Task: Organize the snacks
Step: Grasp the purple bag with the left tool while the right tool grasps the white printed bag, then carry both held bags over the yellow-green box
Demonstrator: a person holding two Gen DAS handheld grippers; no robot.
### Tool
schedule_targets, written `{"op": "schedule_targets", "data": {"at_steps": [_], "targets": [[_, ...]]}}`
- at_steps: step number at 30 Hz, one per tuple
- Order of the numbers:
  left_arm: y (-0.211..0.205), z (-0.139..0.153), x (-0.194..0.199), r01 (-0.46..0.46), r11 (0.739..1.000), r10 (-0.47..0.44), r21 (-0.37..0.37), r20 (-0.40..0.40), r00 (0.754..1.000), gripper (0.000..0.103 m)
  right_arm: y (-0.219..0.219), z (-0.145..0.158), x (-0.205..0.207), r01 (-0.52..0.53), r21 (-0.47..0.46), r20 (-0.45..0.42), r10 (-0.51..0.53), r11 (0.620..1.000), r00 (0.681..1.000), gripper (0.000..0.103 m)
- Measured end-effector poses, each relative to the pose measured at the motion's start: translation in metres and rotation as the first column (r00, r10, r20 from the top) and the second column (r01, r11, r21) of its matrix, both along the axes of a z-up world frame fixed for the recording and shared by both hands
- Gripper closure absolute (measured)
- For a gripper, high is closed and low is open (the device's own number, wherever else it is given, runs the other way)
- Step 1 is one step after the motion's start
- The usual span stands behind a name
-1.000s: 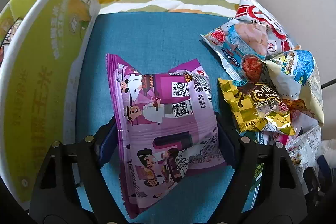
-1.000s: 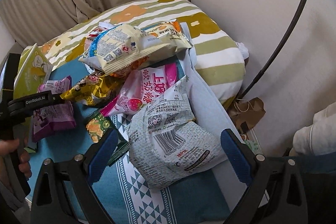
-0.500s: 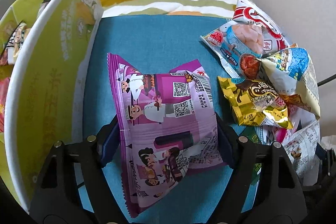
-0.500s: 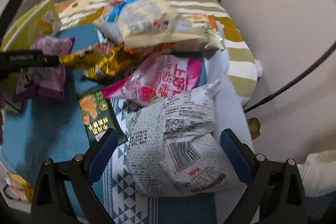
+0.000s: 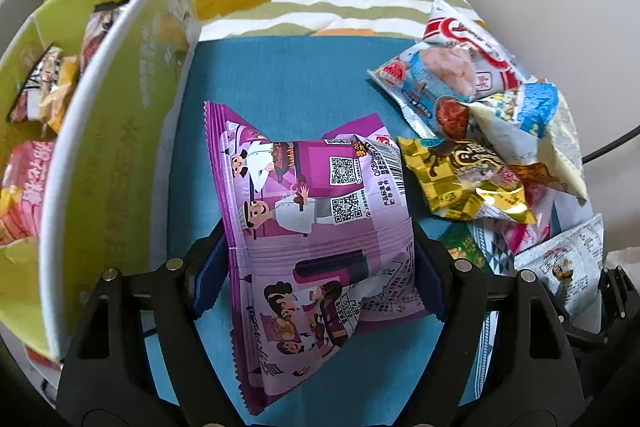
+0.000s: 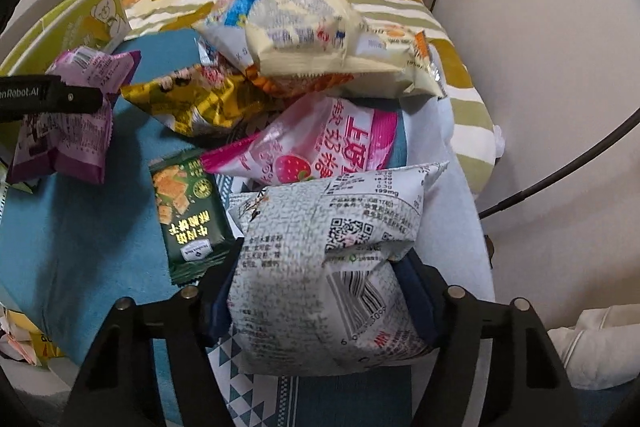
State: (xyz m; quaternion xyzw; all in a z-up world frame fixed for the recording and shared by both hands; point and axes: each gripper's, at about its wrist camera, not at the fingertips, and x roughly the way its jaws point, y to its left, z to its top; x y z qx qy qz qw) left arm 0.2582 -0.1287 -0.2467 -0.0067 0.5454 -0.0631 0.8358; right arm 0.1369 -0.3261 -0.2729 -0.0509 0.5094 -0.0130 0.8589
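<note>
**Two wrist views, steeply downward, over one snack pile**

The scene is seen from a fisheye camera on each gripper, aimed along the fingers and tilted steeply down, close above the blue cloth [image 5: 288, 83]. The green box [image 5: 120, 131] is framed at the left view's left. The purple packet [image 5: 316, 227], gold packet [image 6: 200, 103] and striped cushion [image 6: 460, 107] are shared by both views.

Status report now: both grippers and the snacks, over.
Left gripper shut on purple snack bag. Right gripper, jaws just closing, shut on white printed bag. Green box beside, nothing blocking.
</note>
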Motion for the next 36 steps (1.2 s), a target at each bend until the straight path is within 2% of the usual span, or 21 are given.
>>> {"op": "schedule_targets", "data": {"at_steps": [6,12,20,24,27,33,36], "targets": [[0.001,0.019,-0.012,0.003,1.000,-0.003,-0.002,0.039,0.999,0.027,-0.003,0.022,-0.008,-0.003,0.017,0.047,0.002,1.000,0.999,0.037],[-0.002,0.049,-0.033,0.008,1.000,-0.006,-0.022,0.099,0.995,0.027,-0.003,0.047,-0.018,-0.006,0.044,0.097,0.002,0.999,0.995,0.037],[0.011,0.119,-0.065,-0.020,0.997,0.035,-0.070,0.213,0.976,0.027,0.003,0.099,-0.025,-0.066,0.098,0.181,0.047,0.993,0.982,0.037],[0.038,0.153,-0.071,-0.064,0.995,0.081,-0.071,0.274,0.958,0.027,0.018,0.125,-0.018,-0.126,0.146,0.223,0.092,0.981,0.970,0.037],[0.065,0.168,-0.072,-0.102,0.993,0.117,-0.064,0.303,0.946,0.027,0.038,0.143,-0.009,-0.185,0.166,0.261,0.137,0.969,0.956,0.037],[0.133,0.181,-0.061,-0.178,0.982,0.190,-0.067,0.328,0.925,0.027,0.099,0.169,0.016,-0.293,0.208,0.319,0.218,0.933,0.922,0.037],[0.165,0.182,-0.048,-0.195,0.978,0.207,-0.069,0.325,0.923,0.027,0.134,0.176,0.031,-0.329,0.211,0.335,0.248,0.921,0.909,0.037]]}}
